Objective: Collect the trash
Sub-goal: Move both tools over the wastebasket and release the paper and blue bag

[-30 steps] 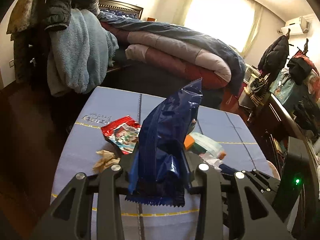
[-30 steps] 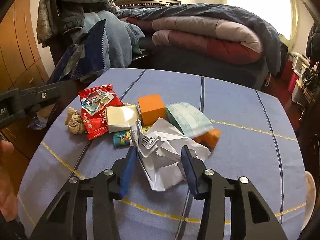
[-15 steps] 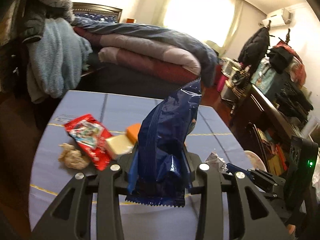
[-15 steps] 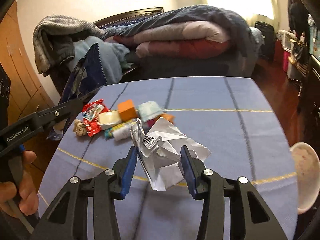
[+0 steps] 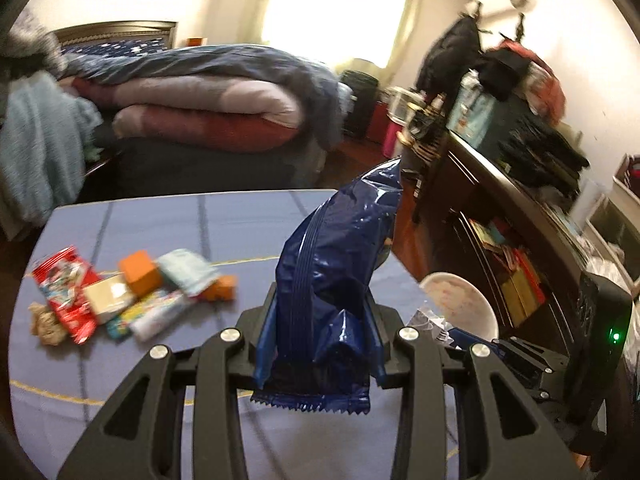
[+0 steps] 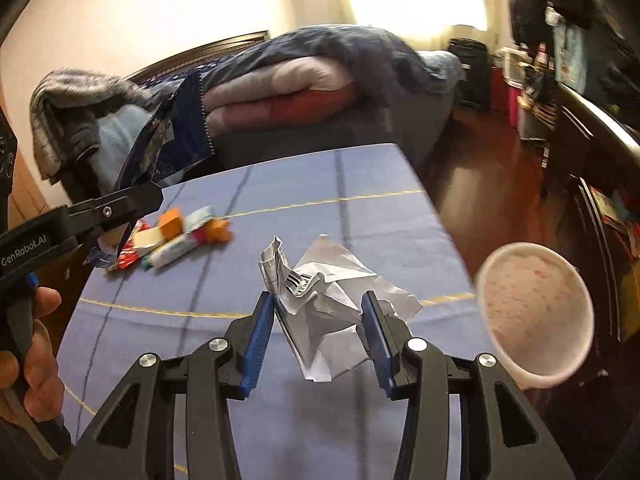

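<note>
- The left gripper point(image 5: 320, 332) is clamped on a glossy dark blue foil snack bag point(image 5: 332, 288), which stands upright between its black fingers with its serrated bottom edge hanging below them
- The right gripper point(image 6: 320, 336) is closed on a crumpled white paper sheet with a printed barcode point(image 6: 332, 312), pinched between its blue finger pads point(image 6: 258, 344) and held above the table
- Both held pieces hang over a round table covered with a blue cloth with dark stripes and thin yellow lines point(image 5: 224, 220)
- A cluster of litter lies on the cloth at the left side of the left wrist view: a red printed snack wrapper point(image 5: 66, 292), a crumpled tan paper wad point(image 5: 46, 322) just beside it, an orange cube-shaped block point(image 5: 140, 274), a pale yellow block point(image 5: 108, 298), a pale teal packet point(image 5: 186, 270) and a colourful tube-like wrapper point(image 5: 156, 314)
- A white round bin with a speckled pinkish inside point(image 6: 536, 312) sits just off the table's right edge, below and to the right of the held paper
- A person's hand point(image 6: 32, 360) grips the left tool's handle at the left edge of the right wrist view
- Behind the table is a bed piled with folded quilts in blue, grey and red point(image 5: 208, 100)
</note>
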